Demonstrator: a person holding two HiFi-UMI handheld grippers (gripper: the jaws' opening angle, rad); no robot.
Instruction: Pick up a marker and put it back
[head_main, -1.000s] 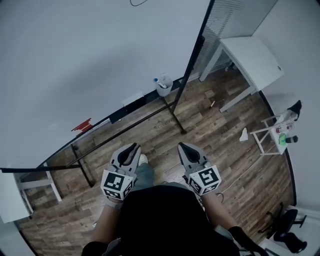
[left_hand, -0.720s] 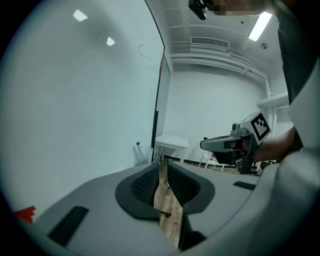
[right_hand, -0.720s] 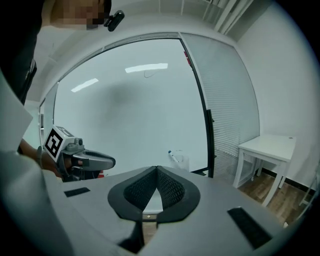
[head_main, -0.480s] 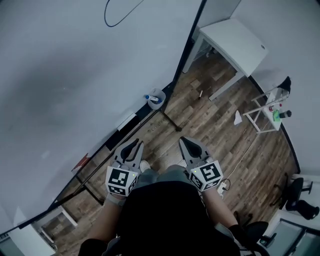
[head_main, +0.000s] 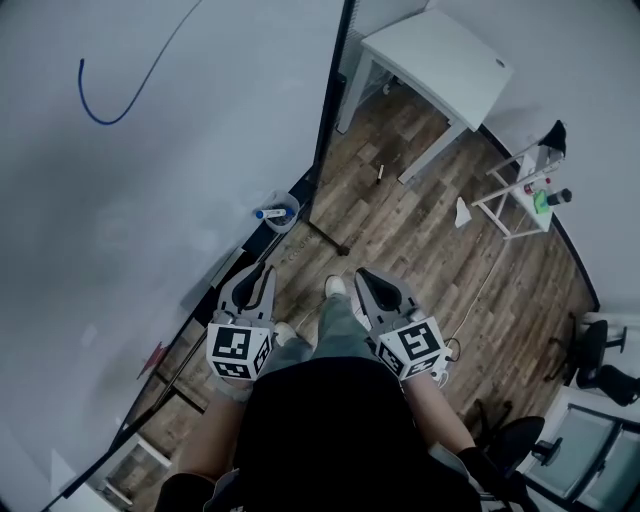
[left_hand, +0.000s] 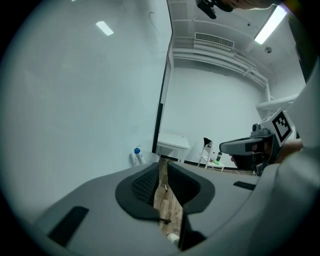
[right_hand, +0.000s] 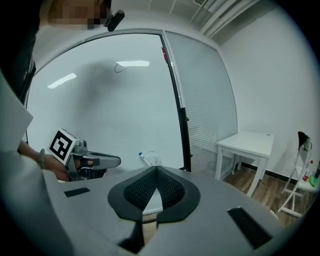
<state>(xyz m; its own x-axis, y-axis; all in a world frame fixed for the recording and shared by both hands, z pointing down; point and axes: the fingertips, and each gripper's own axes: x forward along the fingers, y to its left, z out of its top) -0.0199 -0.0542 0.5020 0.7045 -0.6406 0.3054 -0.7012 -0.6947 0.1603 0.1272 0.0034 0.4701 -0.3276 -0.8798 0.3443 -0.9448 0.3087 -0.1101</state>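
A blue-capped marker (head_main: 266, 213) lies tilted in a small clear cup (head_main: 283, 211) at the whiteboard's lower edge. It also shows as the marker (left_hand: 137, 152) in the left gripper view and the marker (right_hand: 144, 158) in the right gripper view. My left gripper (head_main: 262, 270) hovers a short way below the cup, holding nothing, with only a thin slit between its pads. The right gripper (head_main: 362, 274) hangs beside it over the wooden floor, its tips touching and empty. Each gripper sees the other: the right gripper (left_hand: 222, 147) and the left gripper (right_hand: 118, 161).
The large whiteboard (head_main: 150, 150) with a blue line (head_main: 108, 105) fills the left. Its stand foot (head_main: 338, 246) rests on the floor. A white table (head_main: 440, 50) stands at the back, a small rack (head_main: 515, 195) with bottles on the right, and an office chair (head_main: 600, 375) further right.
The view has swung along the whiteboard: the cup and marker now sit lower and closer to the left gripper, and the blue line has come into sight. Both grippers keep their pose.
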